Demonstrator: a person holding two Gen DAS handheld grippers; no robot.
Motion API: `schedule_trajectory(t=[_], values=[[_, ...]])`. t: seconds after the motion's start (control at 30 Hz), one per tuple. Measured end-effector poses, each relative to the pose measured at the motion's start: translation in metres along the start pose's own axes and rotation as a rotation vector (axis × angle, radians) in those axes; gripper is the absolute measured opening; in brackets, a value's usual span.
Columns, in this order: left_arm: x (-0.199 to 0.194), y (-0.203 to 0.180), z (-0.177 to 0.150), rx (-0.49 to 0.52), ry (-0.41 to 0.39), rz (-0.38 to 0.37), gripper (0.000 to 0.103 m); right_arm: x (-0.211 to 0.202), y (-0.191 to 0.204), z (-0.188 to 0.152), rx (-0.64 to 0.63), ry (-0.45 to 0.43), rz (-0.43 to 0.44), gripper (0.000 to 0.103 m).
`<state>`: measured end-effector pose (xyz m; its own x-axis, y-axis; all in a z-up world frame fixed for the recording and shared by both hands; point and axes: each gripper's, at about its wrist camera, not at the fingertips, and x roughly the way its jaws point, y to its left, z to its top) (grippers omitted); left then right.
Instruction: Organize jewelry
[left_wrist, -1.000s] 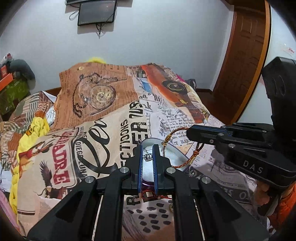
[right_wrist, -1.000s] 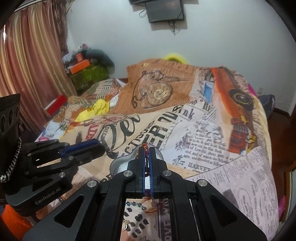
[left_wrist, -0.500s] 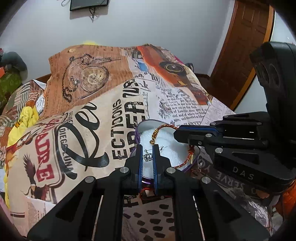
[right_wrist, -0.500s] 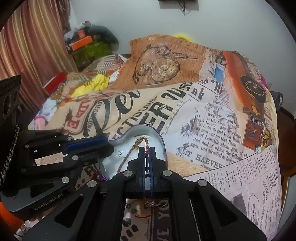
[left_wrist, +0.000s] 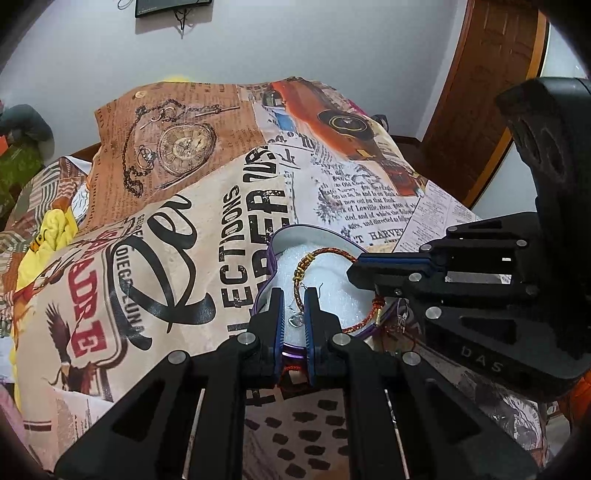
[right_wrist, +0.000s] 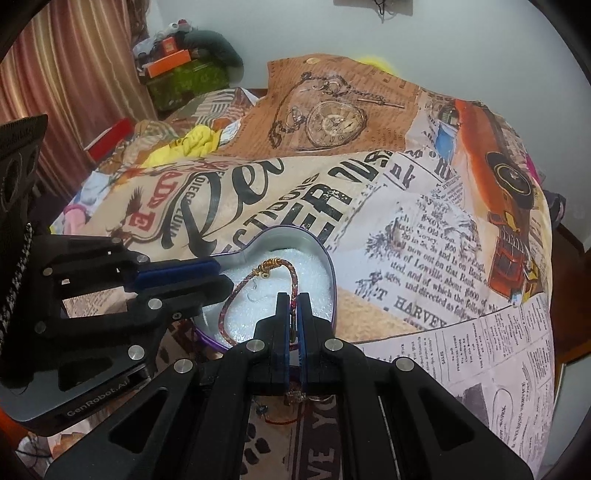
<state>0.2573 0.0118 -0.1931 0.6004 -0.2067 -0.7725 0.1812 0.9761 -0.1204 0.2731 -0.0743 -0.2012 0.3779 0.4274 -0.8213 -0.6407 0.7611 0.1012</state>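
Bedding covered most of both views: a bedspread (left_wrist: 207, 229) printed with newspaper text, a pocket watch and an orange vintage car. On it, just past the grippers, sat a heart-shaped tin (left_wrist: 295, 236) with a purple rim and a white foam lining (right_wrist: 306, 269).

From the left wrist camera, the tin lay at about twelve o'clock from the left gripper (left_wrist: 295, 314), and the right gripper (left_wrist: 360, 264) reached in over its rim from three o'clock. From the right wrist camera, the left gripper (right_wrist: 218, 280) came in from nine o'clock, its tips over the foam, while the right gripper (right_wrist: 291, 314) hovered above the tin's near edge.

A braided red-and-gold cord bracelet (left_wrist: 325, 254) arched over the foam between the two grippers. The right gripper's jaws were together, pinching one end of the cord. The left gripper's jaws stood nearly together with only a narrow slot between them, clamped on the bracelet's other end. A small silver charm (left_wrist: 295, 320) hung in that slot.

More small jewelry pieces (right_wrist: 295, 397) lay on the bedspread just beneath the right gripper, too small to identify.
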Motion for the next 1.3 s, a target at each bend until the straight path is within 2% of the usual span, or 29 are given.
schedule_trajectory(t=[0.2,0.27,0.33,0.43,0.63,1.0,1.3], values=[[-0.010,-0.002,-0.001,0.002,-0.004,0.012,0.012,-0.009,0.000,-0.002,0.003,0.005,-0.003,0.005],[-0.014,-0.002,0.000,-0.001,-0.011,0.018,0.019,-0.014,0.002,-0.002,0.001,-0.002,-0.007,0.009],[-0.021,-0.002,0.001,-0.009,-0.026,0.026,0.031,-0.021,0.004,-0.002,-0.001,-0.014,-0.016,0.014],[-0.032,-0.001,0.002,-0.016,-0.044,0.032,0.033,-0.031,0.004,-0.004,0.007,-0.036,-0.029,0.021],[-0.051,0.001,0.000,-0.028,-0.067,0.055,0.041,-0.049,-0.001,-0.007,0.033,-0.065,-0.051,0.021],[-0.057,-0.002,-0.022,-0.042,-0.022,0.056,0.042,-0.069,-0.008,-0.025,0.071,-0.074,-0.065,0.022],[-0.039,-0.014,-0.046,-0.032,0.051,0.030,0.042,-0.059,-0.010,-0.052,0.099,-0.027,-0.049,0.022]])
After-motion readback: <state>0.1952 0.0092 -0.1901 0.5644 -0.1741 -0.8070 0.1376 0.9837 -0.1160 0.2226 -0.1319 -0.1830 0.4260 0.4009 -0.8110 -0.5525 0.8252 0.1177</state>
